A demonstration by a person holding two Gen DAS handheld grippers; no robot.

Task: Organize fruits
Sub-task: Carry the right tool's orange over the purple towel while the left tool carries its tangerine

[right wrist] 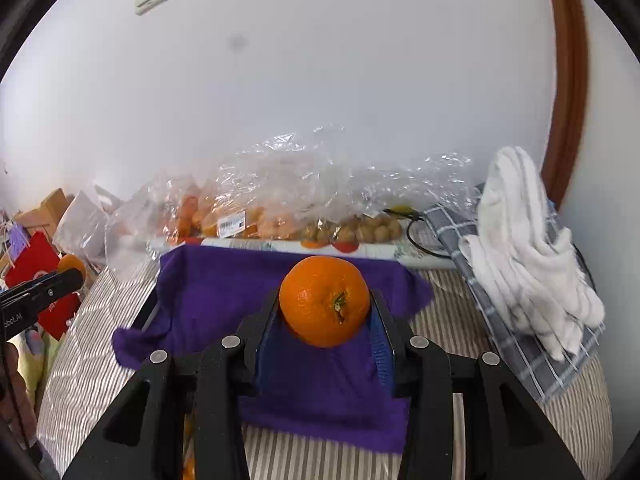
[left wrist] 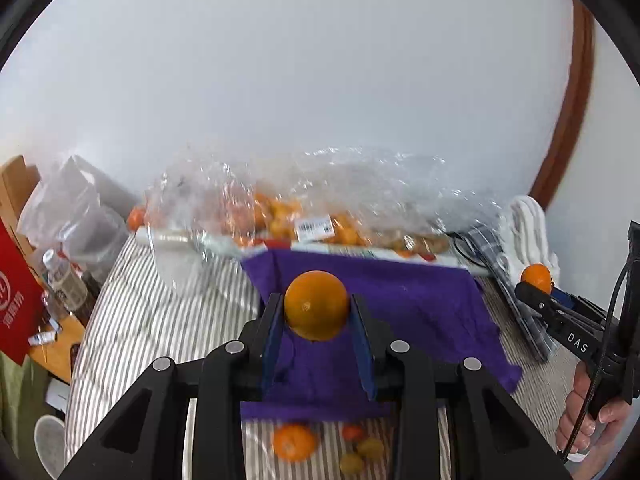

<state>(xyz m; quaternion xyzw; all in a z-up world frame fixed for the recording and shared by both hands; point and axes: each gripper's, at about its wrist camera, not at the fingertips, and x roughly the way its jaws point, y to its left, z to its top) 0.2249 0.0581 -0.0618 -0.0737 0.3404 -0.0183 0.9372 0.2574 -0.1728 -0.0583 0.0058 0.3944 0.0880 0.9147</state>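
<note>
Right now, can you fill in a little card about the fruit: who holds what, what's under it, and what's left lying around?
left gripper: shut on smooth orange
right gripper: shut on stemmed orange
underneath: purple cloth on striped cover
behind: clear bags of fruit
loose fruit: tangerine, green fruits, near edge
right side: white towel

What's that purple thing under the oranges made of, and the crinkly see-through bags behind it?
The purple cloth looks like soft, matte fabric, perhaps fleece or towelling: it drapes and rumples. The clear bags look like thin glossy plastic film, with sharp creases and bright glints.
</note>
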